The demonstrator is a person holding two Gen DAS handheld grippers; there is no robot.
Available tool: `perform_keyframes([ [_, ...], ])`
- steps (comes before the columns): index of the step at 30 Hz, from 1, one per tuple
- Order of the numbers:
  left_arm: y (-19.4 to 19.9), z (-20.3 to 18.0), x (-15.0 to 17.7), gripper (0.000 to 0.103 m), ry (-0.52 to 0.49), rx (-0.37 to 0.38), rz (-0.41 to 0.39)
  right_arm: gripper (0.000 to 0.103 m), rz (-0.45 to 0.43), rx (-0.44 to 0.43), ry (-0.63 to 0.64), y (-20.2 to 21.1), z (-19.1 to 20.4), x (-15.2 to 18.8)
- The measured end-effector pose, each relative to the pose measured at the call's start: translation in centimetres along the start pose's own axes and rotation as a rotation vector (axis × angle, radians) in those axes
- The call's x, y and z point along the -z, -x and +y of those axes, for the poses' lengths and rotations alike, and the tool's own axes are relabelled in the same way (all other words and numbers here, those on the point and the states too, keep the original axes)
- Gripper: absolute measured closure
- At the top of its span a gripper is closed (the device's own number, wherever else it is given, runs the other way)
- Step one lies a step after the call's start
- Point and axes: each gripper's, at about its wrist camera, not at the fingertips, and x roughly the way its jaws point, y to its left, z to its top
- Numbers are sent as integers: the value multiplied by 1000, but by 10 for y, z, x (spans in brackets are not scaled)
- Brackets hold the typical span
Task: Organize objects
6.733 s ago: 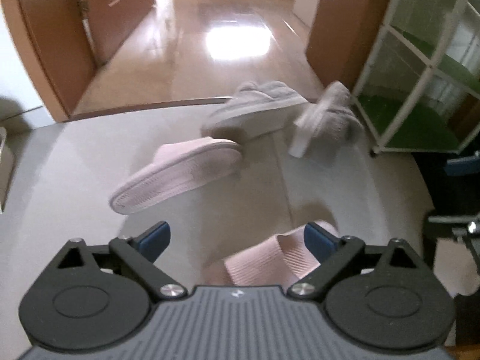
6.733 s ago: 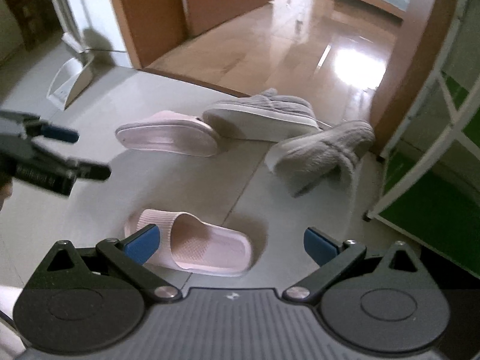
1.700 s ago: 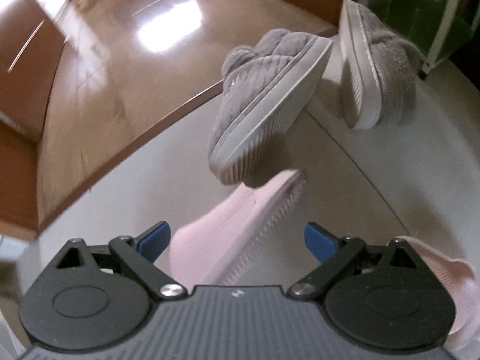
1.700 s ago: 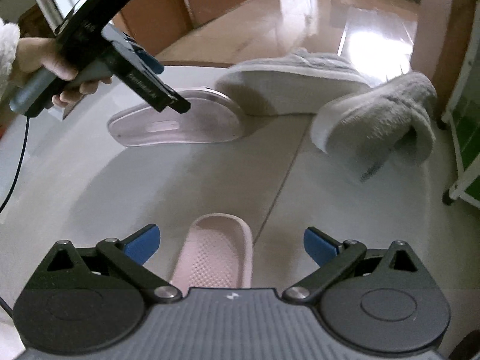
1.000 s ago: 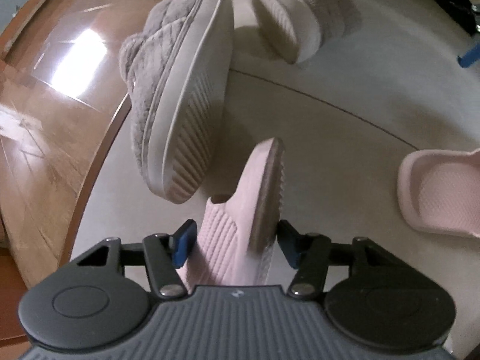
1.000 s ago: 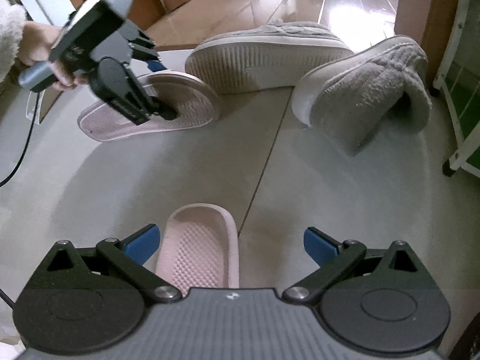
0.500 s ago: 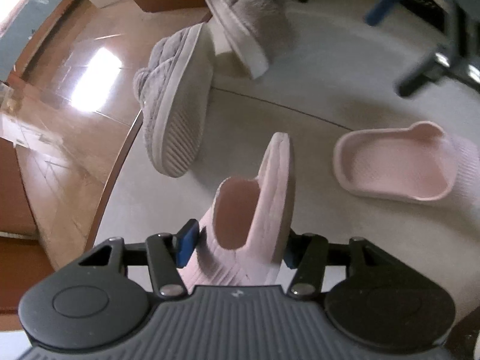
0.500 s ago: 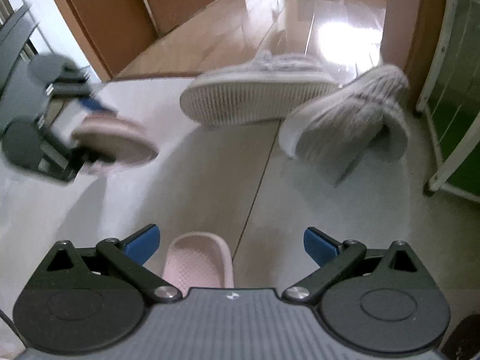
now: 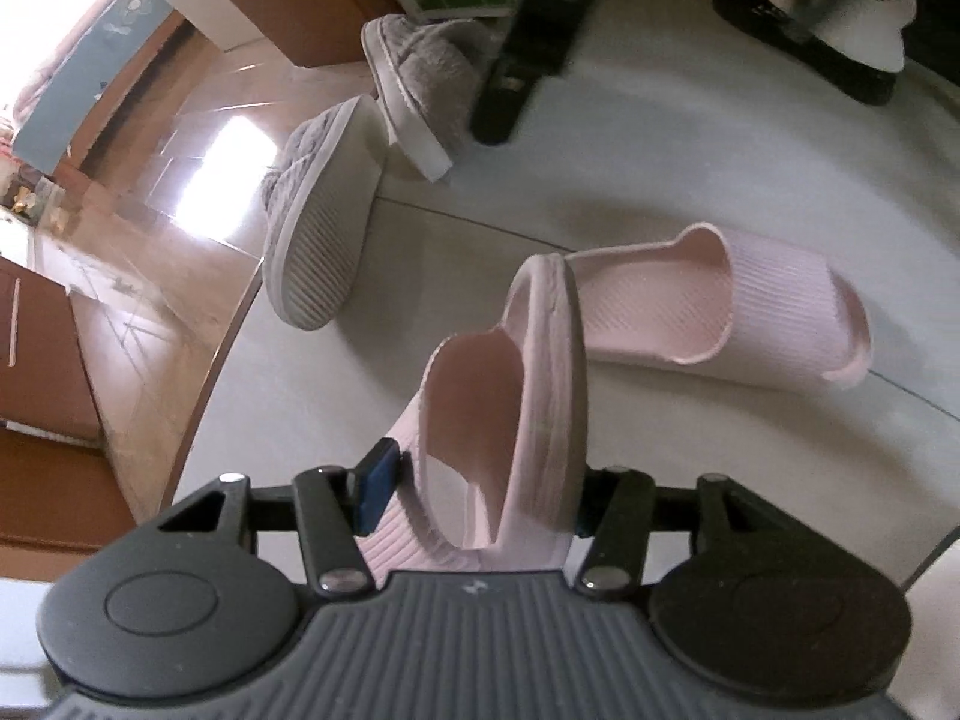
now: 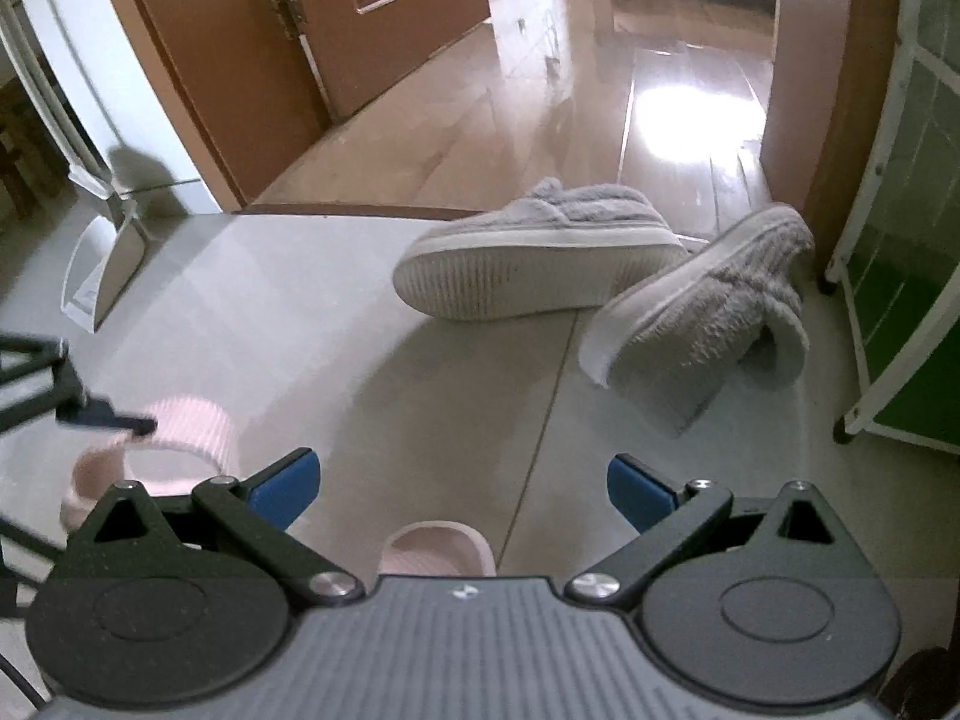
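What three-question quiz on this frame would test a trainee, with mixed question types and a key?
1. True or false: the left tongs are shut on a pink slide.
2. How many grey slippers are on the floor? A) one B) two C) three
3. Fill in: the right tongs stand ____ with nothing between the pads.

Key
1. True; the pads clamp it, sole to the right in the left wrist view.
2. B; one grey slipper lies on its side, the other leans beside it.
3. Open; the second pink slide lies on the floor below them.
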Motion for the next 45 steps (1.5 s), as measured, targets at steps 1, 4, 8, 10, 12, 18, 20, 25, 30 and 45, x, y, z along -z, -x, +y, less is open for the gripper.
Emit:
perform_keyframes([
  [1, 4, -4, 3, 49, 5, 2, -2, 0, -4, -3, 4, 2, 3, 0],
  [4, 10, -23, 10, 49, -49, -32, -7, 0, -2, -21, 17, 6, 11, -2],
  [8, 10, -45, 16, 49, -104, -50, -32, 0, 0, -71, 72, 8, 19, -5],
  [10, 8, -52, 17, 49, -108, -55, -47, 0, 0, -87, 108, 10, 22, -7],
  [12, 7, -55, 16, 49, -113, -55, -56, 0, 5, -102, 130, 10, 22, -9],
  [18, -1, -53, 5, 48, -62, -47, -51, 0, 19, -92, 91, 6, 13, -15],
  [20, -5, -45, -3, 46, -3, -35, -60, 0, 15, -93, 84, 6, 9, -16],
  [25, -24, -33, -26, 41, 33, -49, -69, 0, -6, -92, 83, 8, -4, -20],
  [30, -32, -25, -36, 18, 107, -46, -52, 0, -7, -81, 50, 6, -18, -23],
  [45, -46, -30, 8, 17, 180, 18, 115, 0, 47, -143, 117, -1, -11, -18],
])
